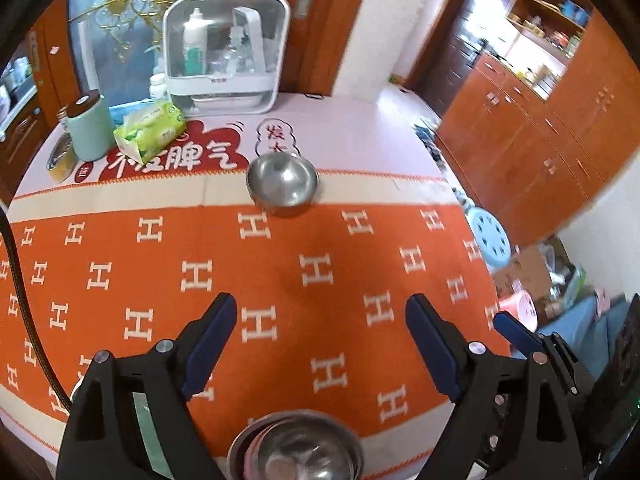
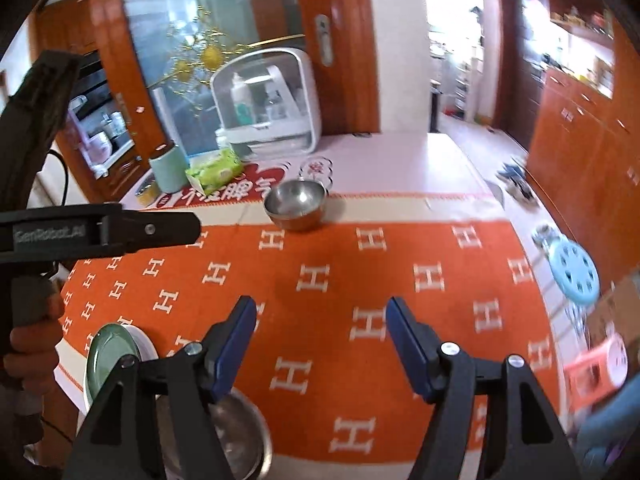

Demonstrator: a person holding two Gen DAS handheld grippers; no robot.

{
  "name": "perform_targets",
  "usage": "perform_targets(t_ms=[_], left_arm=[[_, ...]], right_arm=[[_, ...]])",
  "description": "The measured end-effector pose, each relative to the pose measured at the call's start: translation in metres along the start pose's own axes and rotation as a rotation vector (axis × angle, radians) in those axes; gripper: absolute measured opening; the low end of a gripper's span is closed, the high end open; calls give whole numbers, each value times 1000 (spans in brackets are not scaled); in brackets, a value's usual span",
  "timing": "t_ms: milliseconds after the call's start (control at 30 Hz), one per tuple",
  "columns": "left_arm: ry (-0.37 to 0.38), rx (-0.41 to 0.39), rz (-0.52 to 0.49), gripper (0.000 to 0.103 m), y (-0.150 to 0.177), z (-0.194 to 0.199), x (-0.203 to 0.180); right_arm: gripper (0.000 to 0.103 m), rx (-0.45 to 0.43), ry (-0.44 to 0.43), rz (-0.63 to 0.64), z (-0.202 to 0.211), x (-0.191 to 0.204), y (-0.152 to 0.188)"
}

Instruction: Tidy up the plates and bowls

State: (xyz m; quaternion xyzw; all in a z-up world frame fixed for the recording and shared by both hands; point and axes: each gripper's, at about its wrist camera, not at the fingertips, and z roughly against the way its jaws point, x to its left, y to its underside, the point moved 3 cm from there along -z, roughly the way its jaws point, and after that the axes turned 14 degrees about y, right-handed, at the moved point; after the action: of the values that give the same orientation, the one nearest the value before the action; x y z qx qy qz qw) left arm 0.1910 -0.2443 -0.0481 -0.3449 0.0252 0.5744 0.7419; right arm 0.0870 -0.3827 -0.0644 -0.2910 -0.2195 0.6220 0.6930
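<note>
Lone bowl [image 1: 282,185] far on table [image 1: 360,128], tissue pack [image 1: 150,135] behind-left; stacked bowls [image 1: 296,450] near edge.

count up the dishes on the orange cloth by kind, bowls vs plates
Steel bowls: 2, a lone bowl at the far edge of the cloth and a near bowl atop a stack whose depth cannot be told
Green plates: 1, the green plate on a white dish
White dishes: 1
Total: 4 visible
</note>
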Motion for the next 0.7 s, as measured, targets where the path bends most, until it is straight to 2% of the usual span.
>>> perform_targets(t_ms=[167,400,567,700], left_arm=[[-67,-32,59,85,-27,-13,2],[-112,-47,138,85,-59,-30,21],[-139,-50,195,85,-78,-49,45],[-156,-33,228,85,-86,-73,67]], right_arm=[[68,-48,-36,40,-21,-16,-39],[68,-91,-72,17,-62,-25,-94],[68,-68,-97,16,-100,-15,-110],[69,-31,-137,31,-130,-2,-109]])
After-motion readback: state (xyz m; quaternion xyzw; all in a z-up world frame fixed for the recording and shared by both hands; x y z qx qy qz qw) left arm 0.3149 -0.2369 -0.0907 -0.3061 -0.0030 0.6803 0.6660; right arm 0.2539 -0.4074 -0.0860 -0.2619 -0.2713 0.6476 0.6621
